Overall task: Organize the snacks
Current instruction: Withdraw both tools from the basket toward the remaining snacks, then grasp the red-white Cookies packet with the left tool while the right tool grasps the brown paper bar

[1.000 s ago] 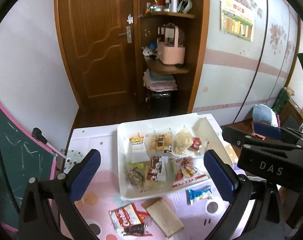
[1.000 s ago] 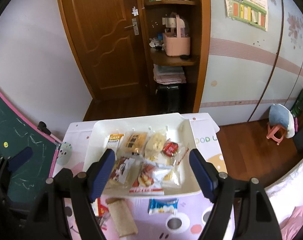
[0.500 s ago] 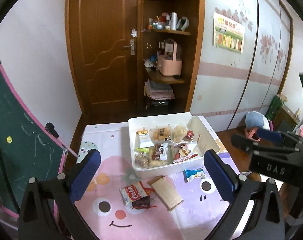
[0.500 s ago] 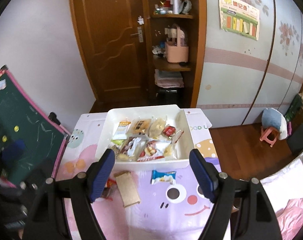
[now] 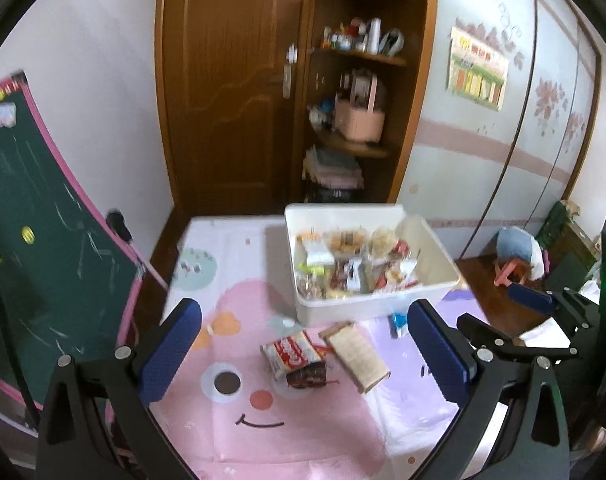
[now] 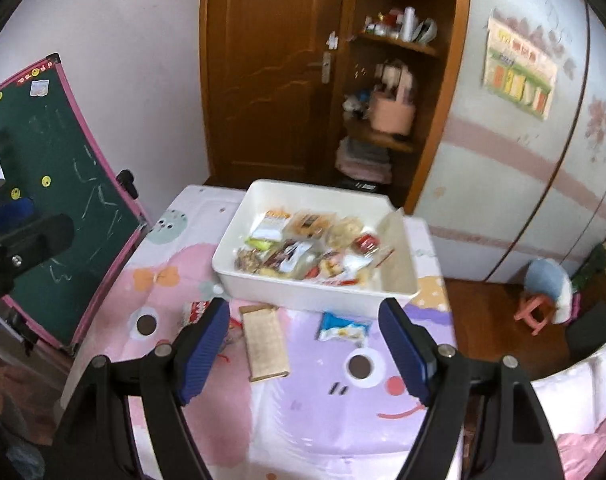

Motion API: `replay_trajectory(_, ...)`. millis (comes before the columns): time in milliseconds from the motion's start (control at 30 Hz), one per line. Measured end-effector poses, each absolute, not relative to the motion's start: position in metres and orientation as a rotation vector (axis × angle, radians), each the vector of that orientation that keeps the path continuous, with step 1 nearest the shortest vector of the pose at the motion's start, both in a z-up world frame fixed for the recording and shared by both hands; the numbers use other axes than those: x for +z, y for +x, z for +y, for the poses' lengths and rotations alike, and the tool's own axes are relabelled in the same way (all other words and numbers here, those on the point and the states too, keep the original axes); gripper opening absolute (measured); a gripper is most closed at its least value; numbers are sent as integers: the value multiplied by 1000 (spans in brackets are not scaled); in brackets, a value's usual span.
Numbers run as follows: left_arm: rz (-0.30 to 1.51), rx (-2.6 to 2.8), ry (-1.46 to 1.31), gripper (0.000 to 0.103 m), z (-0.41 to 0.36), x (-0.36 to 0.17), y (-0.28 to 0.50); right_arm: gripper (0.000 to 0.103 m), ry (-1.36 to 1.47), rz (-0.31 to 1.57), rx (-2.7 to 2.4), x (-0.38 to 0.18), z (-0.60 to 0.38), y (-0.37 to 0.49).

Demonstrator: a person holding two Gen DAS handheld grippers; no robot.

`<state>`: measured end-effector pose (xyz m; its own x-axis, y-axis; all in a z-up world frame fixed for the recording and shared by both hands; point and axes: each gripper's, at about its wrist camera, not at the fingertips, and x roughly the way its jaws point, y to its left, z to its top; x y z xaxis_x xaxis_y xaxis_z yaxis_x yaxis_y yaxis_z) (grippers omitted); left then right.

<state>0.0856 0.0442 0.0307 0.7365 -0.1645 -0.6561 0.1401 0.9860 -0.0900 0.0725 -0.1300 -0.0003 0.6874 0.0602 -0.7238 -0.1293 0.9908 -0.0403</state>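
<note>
Bedroom corner with a brown wooden door (image 5: 223, 92), open corner shelves (image 5: 359, 80) and a green chalkboard (image 6: 59, 184) leaning at the left. Low in front stands a small table covered by a pink and lilac cartoon-face cloth (image 5: 287, 432).

On the far half of the cloth sits a white plastic bin (image 6: 299, 296), its floor covered with many small wrapped snacks, too blurred to name one by one. Four snacks lie loose on the cloth just in front of the bin: a red and white packet (image 5: 293, 354), a dark wrapper (image 5: 307, 376) touching its near edge, a long tan bar (image 6: 265, 340) and a small blue packet (image 6: 343, 326).

Left gripper (image 5: 307, 356) hangs above the cloth, jaws wide apart and holding nothing; the red and white packet and dark wrapper lie straight ahead between its fingers. Right gripper (image 6: 303, 352) is likewise wide open and empty. From it, the tan bar lies ahead and slightly left, its long axis running roughly away from the fingers toward the bin; the blue packet lies ahead and slightly right, nearer the bin wall. The right hand looks better placed for the blue packet, and the left for the red and white one.
</note>
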Motion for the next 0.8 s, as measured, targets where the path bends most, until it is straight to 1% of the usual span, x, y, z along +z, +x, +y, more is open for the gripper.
replay_trajectory(167,864,-173,-34,103,43,-32,122,77,-66,896,119,-50,-133,94)
replay_trajectory(267,940,-190,2,103,40,-73,143,77,-34,984,130,-85,-136,111)
replay_trajectory(467,1036,-242,160,102,35,-140,177,77,-9,1132,154,-146,-132,137)
replay_trajectory(567,1084,-270,189,94,40,-163,193,77,-16,1171,180,-166,-125,144)
replay_trajectory(633,1123,-305,190,86,42,-175,202,77,-29,1185,194,-173,-120,149)
replay_trajectory(800,1203,-390,207,84,38,-199,214,77,-47,1202,220,-186,-111,157)
